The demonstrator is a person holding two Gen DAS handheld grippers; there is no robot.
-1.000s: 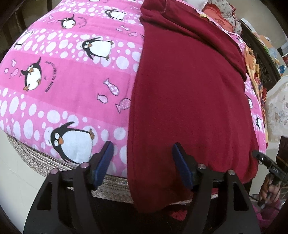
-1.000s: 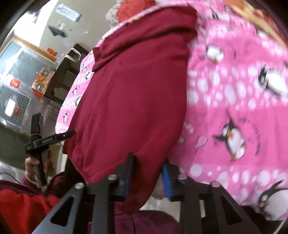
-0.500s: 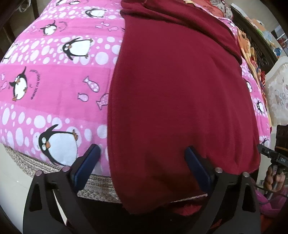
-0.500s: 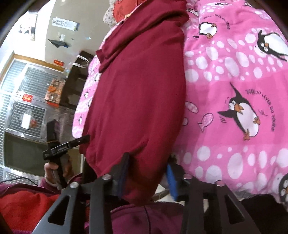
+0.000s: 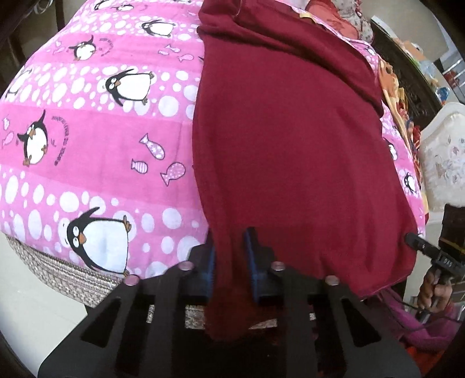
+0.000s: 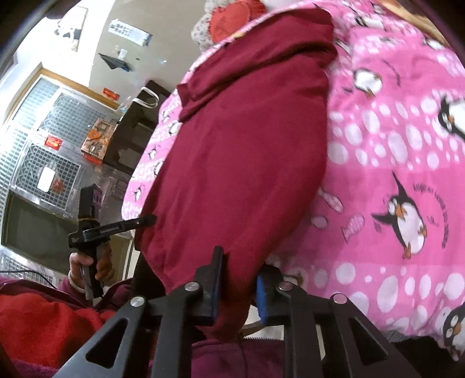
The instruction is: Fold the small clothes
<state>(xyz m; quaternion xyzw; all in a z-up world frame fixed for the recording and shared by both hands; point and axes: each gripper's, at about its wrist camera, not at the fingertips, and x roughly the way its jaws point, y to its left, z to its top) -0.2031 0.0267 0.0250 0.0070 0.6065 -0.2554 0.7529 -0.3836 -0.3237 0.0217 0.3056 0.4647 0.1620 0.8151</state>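
Observation:
A dark red garment (image 5: 290, 139) lies spread lengthwise on a pink penguin-print blanket (image 5: 87, 145); its near hem hangs over the bed's front edge. My left gripper (image 5: 231, 261) is shut on the hem's near left corner. In the right wrist view the same garment (image 6: 247, 145) shows, and my right gripper (image 6: 238, 282) is shut on the hem's other near corner. The right gripper also shows at the right edge of the left wrist view (image 5: 427, 253), and the left gripper at the left of the right wrist view (image 6: 116, 226).
The blanket (image 6: 392, 145) covers a bed with a woven mat edge (image 5: 52, 270) below it. Pillows and folded red cloth (image 6: 229, 20) lie at the far end. A dark cabinet (image 6: 136, 130) and a white padded chair (image 5: 441, 162) stand beside the bed.
My left gripper's jaws have closed from wide open onto the garment's hem corner. My right gripper has stayed shut on its corner and shifted only slightly.

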